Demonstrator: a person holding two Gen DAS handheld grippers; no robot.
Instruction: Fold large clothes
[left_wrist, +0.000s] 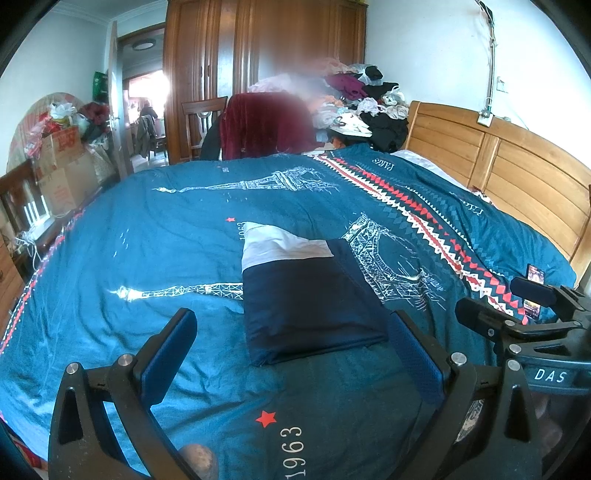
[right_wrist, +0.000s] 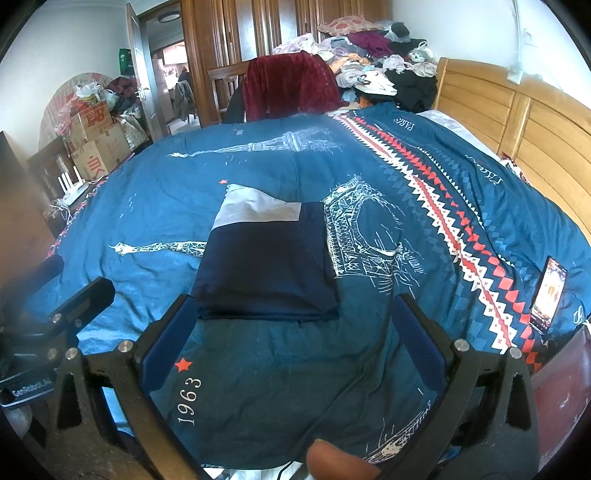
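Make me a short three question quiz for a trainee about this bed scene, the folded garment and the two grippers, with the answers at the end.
1. True or false: the left gripper is clamped on the folded garment.
2. Which colours does the folded garment show? A) red and green B) navy and white C) yellow and grey
3. What lies on the blue duvet near the headboard, to the right of the right gripper?

Key
1. False; both grippers are open, and the garment lies free on the duvet.
2. B
3. A phone with its screen lit.
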